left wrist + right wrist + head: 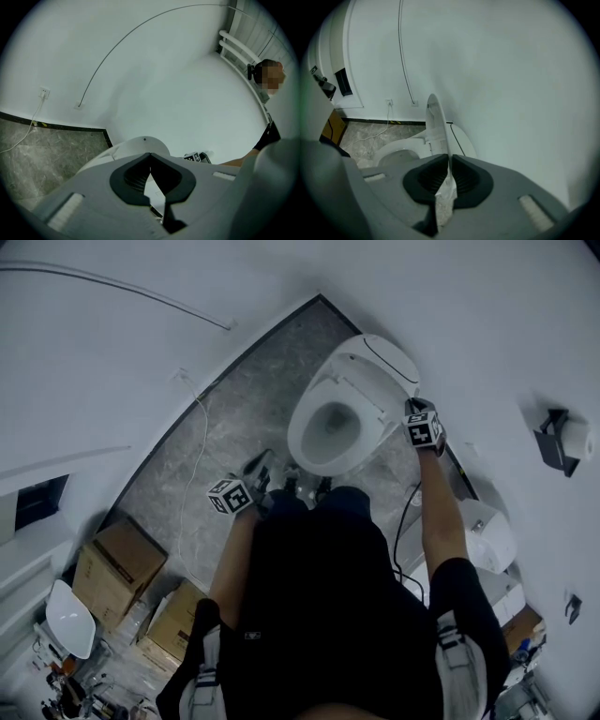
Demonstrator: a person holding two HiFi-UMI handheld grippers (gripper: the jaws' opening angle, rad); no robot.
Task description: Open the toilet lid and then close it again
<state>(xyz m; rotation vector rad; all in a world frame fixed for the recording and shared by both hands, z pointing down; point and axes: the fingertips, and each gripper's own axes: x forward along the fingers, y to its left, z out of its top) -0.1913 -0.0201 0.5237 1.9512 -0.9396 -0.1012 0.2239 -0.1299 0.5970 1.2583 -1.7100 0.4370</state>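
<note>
Lid: I see it raised, standing upright at the back of the toilet, with the bowl open.
Right gripper: my jaws are clenched on the lid's thin side edge, on the toilet's right.
Left gripper: jaws pressed together on nothing, held low just front-left of the toilet, not touching it.
Cable: lies on the floor right of the toilet.

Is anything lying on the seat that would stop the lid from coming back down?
Nothing visible does. The lid stands upright, pinched in the right tool, and the seat below it is bare.
</note>
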